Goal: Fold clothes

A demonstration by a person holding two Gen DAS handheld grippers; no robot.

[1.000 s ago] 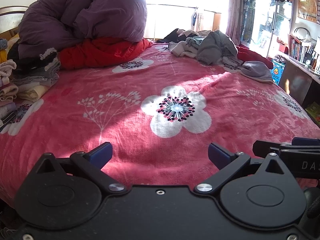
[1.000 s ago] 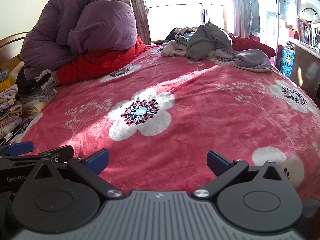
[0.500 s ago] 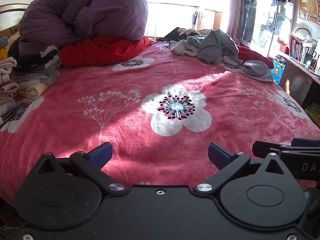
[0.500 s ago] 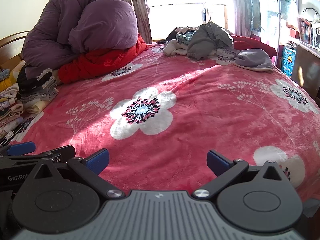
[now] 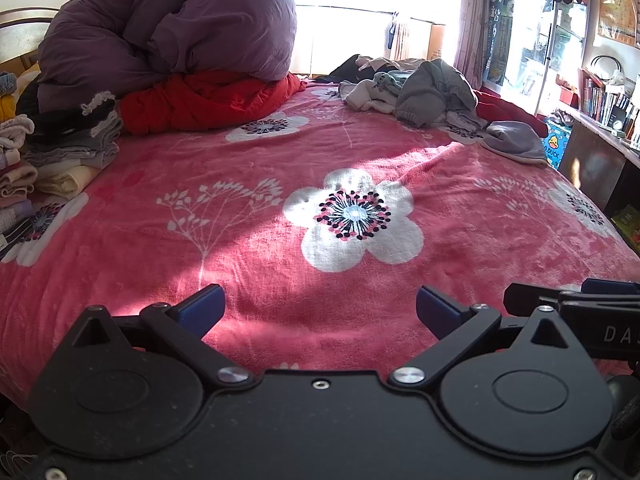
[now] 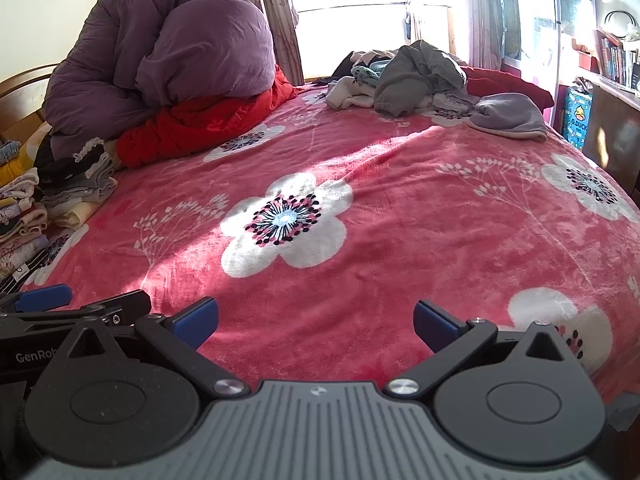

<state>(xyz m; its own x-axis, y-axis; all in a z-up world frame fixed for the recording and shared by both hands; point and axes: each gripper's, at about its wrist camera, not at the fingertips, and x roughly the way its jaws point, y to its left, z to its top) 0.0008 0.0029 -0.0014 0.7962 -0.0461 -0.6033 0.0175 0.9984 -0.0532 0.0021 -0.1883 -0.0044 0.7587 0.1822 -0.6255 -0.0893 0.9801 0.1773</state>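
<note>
I hold the left gripper [image 5: 320, 306] and the right gripper [image 6: 314, 316] side by side over the near edge of the bed, each with jaws spread wide and nothing between the blue fingertips [image 5: 202, 308]; each device shows in the margin of the other's view. Ahead of both, the red floral blanket [image 5: 260, 280] lies flat and uncovered from the near edge through the middle, which gives broad room to move. The unfolded clothes [image 5: 420, 90] [image 6: 404, 74], the task's material, lie heaped at the far right, well apart from both grippers, with one grey-lilac garment [image 6: 510, 118] just right of the heap, near the bed's right edge. The far left is bounded by one purple duvet [image 5: 172, 28] resting on one red quilt [image 5: 208, 100]. Along the left edge stand folded stacks [image 5: 68, 148]; I count at least two in the left wrist view, though the nearest are cut off by the frame. Beyond the right edge I see a bookshelf [image 5: 604, 98] and a duck-print box [image 6: 578, 118]. Compared with a second ago, both views sit slightly lower and nearer the blanket; jaw opening is unchanged, and no cloth has shifted. Three large white flowers are fully countable on the blanket in the right wrist view.
</note>
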